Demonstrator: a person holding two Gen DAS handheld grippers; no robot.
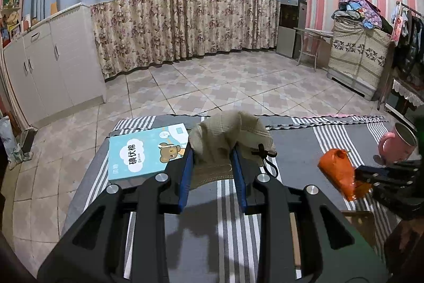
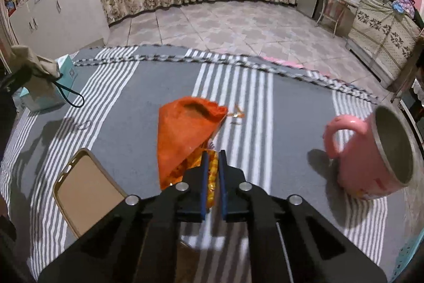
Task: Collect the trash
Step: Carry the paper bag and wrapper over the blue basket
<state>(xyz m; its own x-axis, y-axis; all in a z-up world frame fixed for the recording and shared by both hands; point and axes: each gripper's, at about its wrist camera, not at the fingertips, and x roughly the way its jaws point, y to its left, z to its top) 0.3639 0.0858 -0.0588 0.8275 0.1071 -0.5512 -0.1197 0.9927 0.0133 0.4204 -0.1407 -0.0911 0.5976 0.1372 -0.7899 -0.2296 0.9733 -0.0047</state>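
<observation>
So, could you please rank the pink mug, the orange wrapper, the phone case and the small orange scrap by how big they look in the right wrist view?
1. pink mug, orange wrapper, phone case: similar, nearness distorts
2. small orange scrap: smallest

Crumpled orange wrapper (image 2: pixel 182 131) on striped cloth; beige drawstring bag (image 1: pixel 230 134) upright.
</observation>
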